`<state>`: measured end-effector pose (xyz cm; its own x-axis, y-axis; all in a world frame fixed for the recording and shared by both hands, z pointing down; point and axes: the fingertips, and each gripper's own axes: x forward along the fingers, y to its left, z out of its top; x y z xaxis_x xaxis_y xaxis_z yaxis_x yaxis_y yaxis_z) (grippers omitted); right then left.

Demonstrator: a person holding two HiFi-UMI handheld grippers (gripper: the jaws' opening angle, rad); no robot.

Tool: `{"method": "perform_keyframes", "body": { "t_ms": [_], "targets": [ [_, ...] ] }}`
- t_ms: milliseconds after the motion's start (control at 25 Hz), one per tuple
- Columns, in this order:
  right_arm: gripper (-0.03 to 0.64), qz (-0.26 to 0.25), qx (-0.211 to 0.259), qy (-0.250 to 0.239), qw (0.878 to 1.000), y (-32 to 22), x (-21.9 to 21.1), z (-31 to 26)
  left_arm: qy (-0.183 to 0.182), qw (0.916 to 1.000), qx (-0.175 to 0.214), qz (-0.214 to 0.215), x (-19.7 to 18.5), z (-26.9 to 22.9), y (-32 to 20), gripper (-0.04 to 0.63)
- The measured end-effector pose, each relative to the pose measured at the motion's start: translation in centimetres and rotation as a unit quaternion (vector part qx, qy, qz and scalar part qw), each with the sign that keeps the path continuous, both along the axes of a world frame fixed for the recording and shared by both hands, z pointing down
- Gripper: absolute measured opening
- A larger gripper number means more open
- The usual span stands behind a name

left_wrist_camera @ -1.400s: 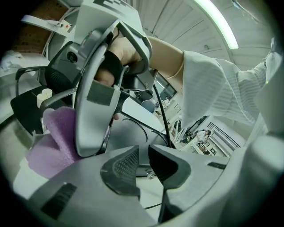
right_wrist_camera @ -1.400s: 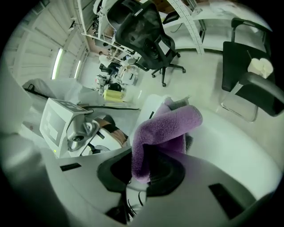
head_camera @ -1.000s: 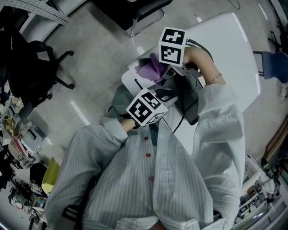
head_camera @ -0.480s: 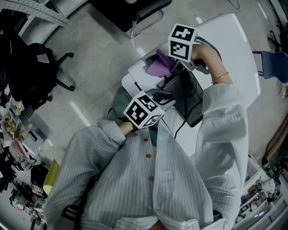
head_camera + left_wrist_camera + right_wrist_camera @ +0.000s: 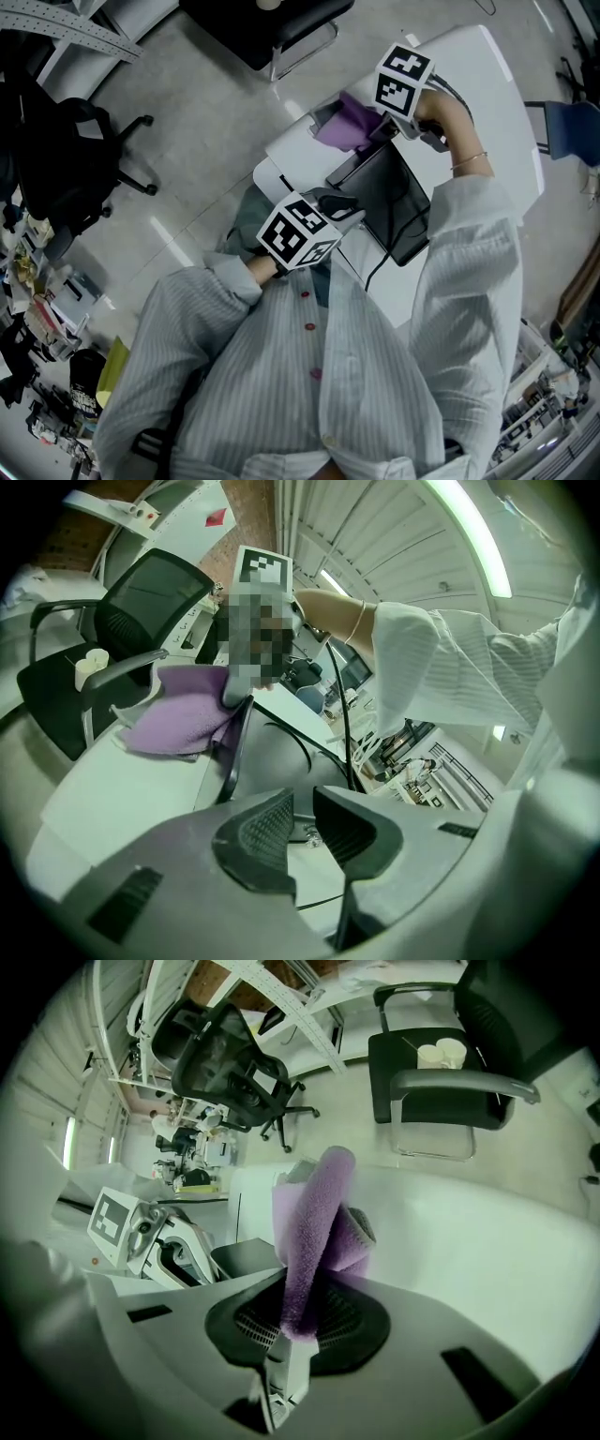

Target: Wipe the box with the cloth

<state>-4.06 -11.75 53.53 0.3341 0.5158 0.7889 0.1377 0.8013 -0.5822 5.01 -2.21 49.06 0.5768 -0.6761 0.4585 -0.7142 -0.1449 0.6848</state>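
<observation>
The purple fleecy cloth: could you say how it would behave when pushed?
Probably floppy: the purple fleecy cloth folds and bunches beyond the right gripper, which pinches it. Likely light, being thin fabric. Its napped surface should drag rather than slip.

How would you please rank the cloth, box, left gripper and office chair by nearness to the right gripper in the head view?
1. cloth, clamped in its jaws.
2. box, just below.
3. left gripper, at the box's lower-left end.
4. office chair, far left.
</observation>
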Motion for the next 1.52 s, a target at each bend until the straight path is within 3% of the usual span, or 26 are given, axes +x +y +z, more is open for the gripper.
{"method": "perform_keyframes", "body": {
  "t_ms": [320,520,640,840,1080,1280,1400,1520],
  "targets": [
    [0.048,0.049,0.022,-0.02,0.998,-2.4,0.0,0.2,-0.001,1.0,0.002,0.006,-0.3,0.0,0.2,0.077],
    [0.048,0.097,0.017,-0.069,0.993,-3.2,0.0,-0.8,0.003,0.9997,0.003,0.025,-0.1,0.1,0.4,0.077],
    [0.048,0.137,0.009,-0.106,0.985,-3.7,0.1,-2.0,0.003,0.9988,0.005,0.049,0.5,0.1,0.9,0.077],
    [0.048,0.209,0.01,-0.184,0.96,-4.9,0.6,-5.1,0.015,0.9962,0.028,0.081,0.8,-1.1,0.9,0.077],
    [0.048,0.287,0.031,-0.293,0.911,-5.5,1.8,-10.2,-0.002,0.9927,0.072,0.097,0.1,-4.0,-0.4,0.077],
    [0.048,0.323,0.084,-0.373,0.866,-4.9,4.6,-14.7,-0.018,0.9879,0.111,0.107,-0.5,-6.8,-1.8,0.077],
    [0.048,0.357,0.114,-0.425,0.824,-4.3,6.5,-17.5,-0.024,0.9832,0.138,0.118,-1.0,-8.4,-3.0,0.077],
    [0.048,0.407,0.148,-0.478,0.764,-3.5,8.2,-20.2,-0.019,0.9778,0.161,0.132,-1.1,-10.1,-4.2,0.077]
  ]
}}
